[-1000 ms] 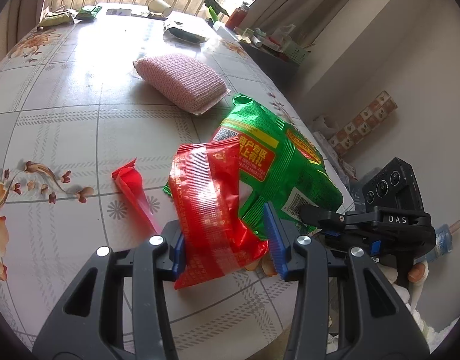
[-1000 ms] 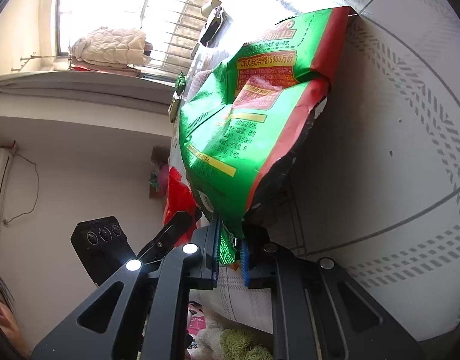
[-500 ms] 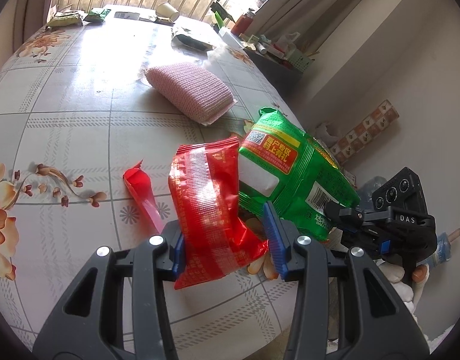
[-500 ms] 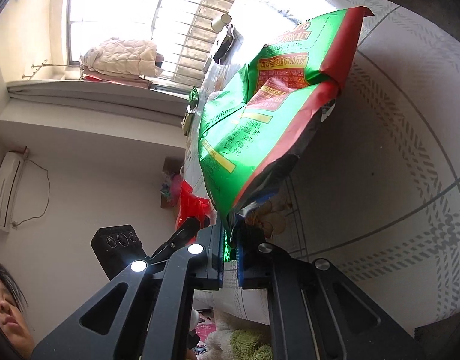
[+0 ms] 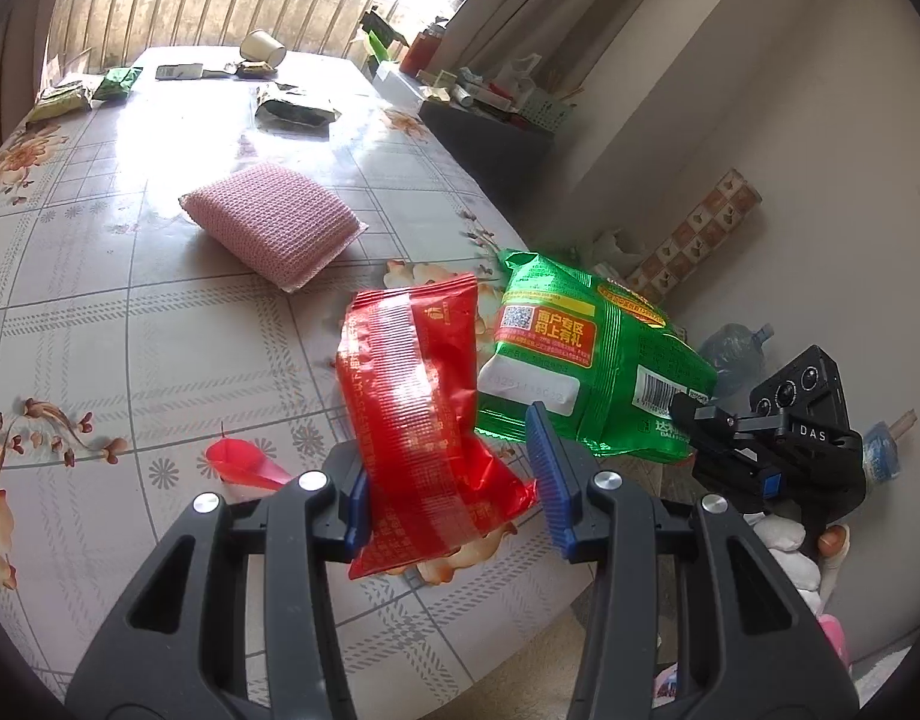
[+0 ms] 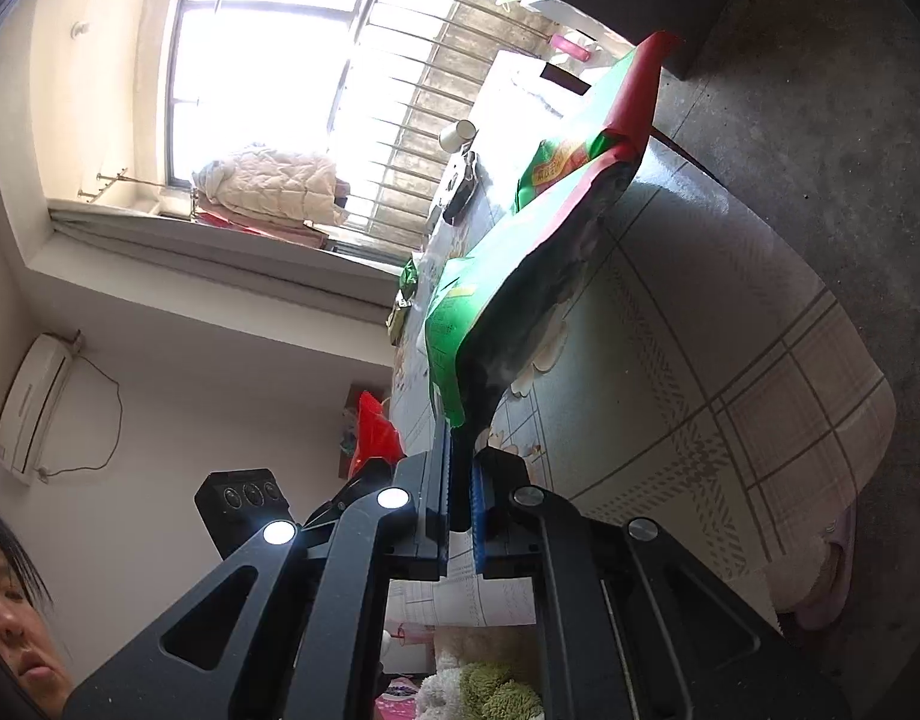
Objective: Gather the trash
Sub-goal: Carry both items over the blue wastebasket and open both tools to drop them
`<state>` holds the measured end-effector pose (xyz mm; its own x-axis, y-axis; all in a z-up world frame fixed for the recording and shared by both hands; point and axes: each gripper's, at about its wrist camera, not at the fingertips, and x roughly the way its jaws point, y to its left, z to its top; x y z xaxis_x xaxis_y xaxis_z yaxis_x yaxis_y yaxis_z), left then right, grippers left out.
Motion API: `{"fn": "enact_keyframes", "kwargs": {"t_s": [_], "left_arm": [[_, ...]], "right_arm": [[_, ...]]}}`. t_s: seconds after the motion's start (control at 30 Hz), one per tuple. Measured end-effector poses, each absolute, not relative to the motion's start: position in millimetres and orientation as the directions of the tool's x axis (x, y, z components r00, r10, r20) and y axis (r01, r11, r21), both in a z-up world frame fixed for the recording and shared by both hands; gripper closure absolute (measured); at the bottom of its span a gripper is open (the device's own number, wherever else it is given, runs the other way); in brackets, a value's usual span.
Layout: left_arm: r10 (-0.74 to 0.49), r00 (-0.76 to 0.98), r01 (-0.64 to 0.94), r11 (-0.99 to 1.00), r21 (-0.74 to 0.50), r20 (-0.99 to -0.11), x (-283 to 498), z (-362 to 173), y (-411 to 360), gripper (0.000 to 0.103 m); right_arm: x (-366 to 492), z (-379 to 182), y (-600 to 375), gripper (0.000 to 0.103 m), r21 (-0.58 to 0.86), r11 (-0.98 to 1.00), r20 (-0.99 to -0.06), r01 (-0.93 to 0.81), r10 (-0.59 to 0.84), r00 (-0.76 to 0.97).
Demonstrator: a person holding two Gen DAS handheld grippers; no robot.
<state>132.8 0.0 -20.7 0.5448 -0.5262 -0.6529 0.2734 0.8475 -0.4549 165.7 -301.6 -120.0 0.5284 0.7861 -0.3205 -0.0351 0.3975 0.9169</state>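
Observation:
My left gripper is shut on a red snack wrapper, which it holds above the near right part of the table. To its right the right gripper holds a green snack bag by its lower corner, over the table's edge. In the right wrist view the right gripper is shut on the green bag, which rises away from the pads. The red wrapper shows there at the left. A small red wrapper scrap lies on the table, left of my left fingers.
A pink scrubbing sponge lies mid-table. At the far end are a dark wrapper, a tipped paper cup and green packets. A dark cabinet with clutter stands right of the table. A person's face shows at the lower left of the right wrist view.
Both grippers have risen and drawn back from the table with their wrappers. The green bag has swung right, off the table's edge, and now hangs apart from the red wrapper.

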Motion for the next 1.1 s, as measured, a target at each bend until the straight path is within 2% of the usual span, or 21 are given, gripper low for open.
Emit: {"fn": "enact_keyframes", "kwargs": {"t_s": [0.27, 0.47, 0.73, 0.87, 0.93, 1.1], "left_arm": [[-0.592, 0.466, 0.424, 0.802, -0.421, -0.658, 142, 0, -78, 0.061], [-0.656, 0.367, 0.548, 0.725, -0.416, -0.659, 155, 16, -161, 0.061], [-0.691, 0.216, 0.651, 0.629, -0.426, -0.690, 168, 5, -263, 0.061], [-0.685, 0.175, 0.670, 0.610, -0.424, -0.707, 168, -3, -285, 0.061], [-0.677, 0.168, 0.668, 0.613, -0.422, -0.717, 172, -8, -291, 0.061], [-0.659, 0.178, 0.650, 0.636, -0.416, -0.731, 187, -14, -287, 0.061]], "right_arm": [[126, -122, -370, 0.097, 0.935, 0.354, -0.252, -0.023, 0.708, 0.660], [79, -126, -459, 0.097, 0.940, 0.338, -0.229, 0.035, 0.554, 0.801], [25, -152, -563, 0.097, 0.938, 0.302, -0.276, 0.171, 0.351, 0.895], [38, -172, -594, 0.097, 0.944, 0.266, -0.278, 0.196, 0.318, 0.906], [61, -179, -611, 0.097, 0.950, 0.252, -0.263, 0.186, 0.323, 0.909], [130, -179, -652, 0.097, 0.930, 0.313, -0.294, 0.193, 0.316, 0.902]]}}
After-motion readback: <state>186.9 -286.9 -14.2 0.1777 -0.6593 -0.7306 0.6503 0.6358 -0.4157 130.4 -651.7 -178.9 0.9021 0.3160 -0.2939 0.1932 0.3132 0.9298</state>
